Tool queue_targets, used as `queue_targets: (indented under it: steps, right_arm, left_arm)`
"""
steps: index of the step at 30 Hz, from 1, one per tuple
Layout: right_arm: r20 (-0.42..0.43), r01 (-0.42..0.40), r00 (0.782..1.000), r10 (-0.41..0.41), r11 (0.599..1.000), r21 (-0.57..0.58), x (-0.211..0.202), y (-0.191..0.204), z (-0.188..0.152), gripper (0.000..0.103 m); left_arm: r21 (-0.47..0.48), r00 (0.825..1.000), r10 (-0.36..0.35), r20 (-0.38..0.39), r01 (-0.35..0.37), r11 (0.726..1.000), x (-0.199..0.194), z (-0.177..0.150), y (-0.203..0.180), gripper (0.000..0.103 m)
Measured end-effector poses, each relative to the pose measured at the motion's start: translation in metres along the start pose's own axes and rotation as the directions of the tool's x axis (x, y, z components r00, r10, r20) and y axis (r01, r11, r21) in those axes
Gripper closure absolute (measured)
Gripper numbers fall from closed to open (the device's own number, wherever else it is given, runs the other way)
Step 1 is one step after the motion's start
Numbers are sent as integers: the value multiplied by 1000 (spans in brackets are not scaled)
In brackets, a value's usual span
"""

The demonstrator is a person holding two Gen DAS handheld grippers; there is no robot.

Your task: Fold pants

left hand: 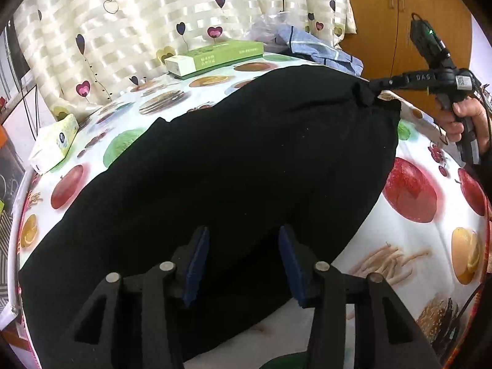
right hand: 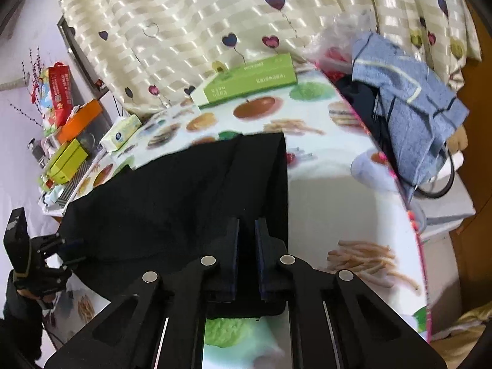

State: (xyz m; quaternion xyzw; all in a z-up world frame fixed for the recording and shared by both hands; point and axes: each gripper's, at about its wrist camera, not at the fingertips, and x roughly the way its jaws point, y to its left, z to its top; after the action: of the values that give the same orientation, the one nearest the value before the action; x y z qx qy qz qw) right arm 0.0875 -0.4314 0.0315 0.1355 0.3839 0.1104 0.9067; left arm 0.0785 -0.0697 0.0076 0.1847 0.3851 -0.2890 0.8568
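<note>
Meanwhile, the black pants point(left hand: 215, 166) on the table point(left hand: 409, 255) are pinched at a corner by the right gripper point(right hand: 246, 255); the left gripper point(left hand: 243, 264) is held open above them.

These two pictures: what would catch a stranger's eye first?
A big black cloth, the pants, sprawls across a bright fruit-and-food printed tablecloth. The right gripper pinches one edge; the left gripper hovers open above it. Behind hangs a cream heart-patterned curtain.

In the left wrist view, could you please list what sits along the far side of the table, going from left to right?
Tissue box → green box → blue cloth → right hand-held gripper, pinching the pants at a corner.
</note>
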Motion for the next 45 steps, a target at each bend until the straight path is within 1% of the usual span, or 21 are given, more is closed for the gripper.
queue_targets:
  steps: [1, 2, 3, 5, 7, 12, 15, 19, 21, 23, 25, 28, 31, 34, 36, 37, 38, 39, 42, 44, 45]
  right_arm:
    - [8, -2, 1000, 2, 1000, -9, -3, 2, 2, 94]
    - [13, 0, 1000, 0, 1000, -16, -6, 4, 4, 94]
    - [16, 2, 1000, -2, 1000, -21, -7, 5, 6, 95]
    - [35, 2, 999, -1, 1000, -26, -13, 7, 10, 96]
    - [55, -1, 998, 2, 1000, -19, -20, 7, 14, 97]
    - [116, -29, 993, 32, 999, -27, -52, 16, 17, 98]
    - [118, -32, 992, 36, 999, -32, -61, 22, 6, 98]
    - [52, 8, 999, -9, 1000, 19, -49, 6, -18, 99]
    - [14, 33, 999, -34, 997, 63, -41, -11, -30, 103]
    - [-31, 78, 997, -76, 993, 83, -32, -23, -36, 103]
    - [-57, 116, 992, -111, 989, 90, -29, -29, -37, 103]
    - [-7, 144, 990, -144, 987, 65, -45, -21, -32, 102]
    - [70, 102, 992, -101, 995, -16, -60, 9, -26, 99]
    - [46, 81, 996, -76, 988, -130, -44, 43, -24, 82]
    - [-10, 118, 993, -122, 975, -190, -21, 55, -29, 79]
    - [-57, 155, 984, -171, 964, -217, -6, 57, -33, 79]
    - [-75, 178, 977, -201, 954, -240, 2, 58, -38, 79]
    - [-63, 193, 974, -216, 945, -264, 3, 59, -41, 79]
    - [-64, 198, 972, -226, 935, -294, -2, 58, -44, 78]
    - [-76, 202, 969, -236, 929, -310, -4, 56, -45, 78]
    - [-79, 215, 964, -253, 922, -323, -5, 56, -45, 78]
  left_arm:
    - [5, 1000, -18, -2, 18, 1000, 0, 1, -2, 85]
    - [14, 1000, -6, -4, 6, 1000, 1, 2, -4, 91]
    - [27, 1000, 19, -8, -19, 999, 1, 3, -7, 93]
    - [31, 1000, 29, -7, -28, 999, 2, 4, -8, 97]
    - [11, 999, 34, 6, -34, 999, -1, 6, -5, 97]
    - [-50, 991, 38, 130, -32, 998, -43, 10, 8, 98]
    - [-68, 988, 14, 154, -3, 998, -60, 6, 14, 98]
    - [-66, 995, -24, 95, 31, 997, -49, -14, 8, 98]
    - [-78, 997, -37, 61, 42, 996, -39, -23, 7, 98]
    - [-87, 998, -61, 30, 63, 994, -31, -29, 5, 98]
    - [-85, 998, -52, 18, 53, 995, -24, -30, 5, 97]
    - [-89, 998, -65, 11, 65, 994, -29, -27, 6, 96]
    - [-129, 994, -102, 41, 106, 986, -42, -31, 11, 96]
    - [-170, 987, -117, 114, 135, 976, -62, -36, 17, 96]
    - [-220, 987, -65, 149, 97, 971, -71, -39, 26, 96]
    - [-254, 989, -23, 148, 60, 965, -72, -41, 32, 96]
    - [-293, 991, 25, 135, 16, 956, -70, -45, 40, 96]
    - [-337, 992, 61, 113, -20, 941, -67, -49, 49, 96]
    - [-444, 995, 102, 20, -83, 892, -57, -71, 75, 96]
    - [-478, 996, 78, 33, -53, 877, -59, -82, 84, 96]
    - [-489, 995, 102, 20, -79, 869, -62, -85, 88, 96]
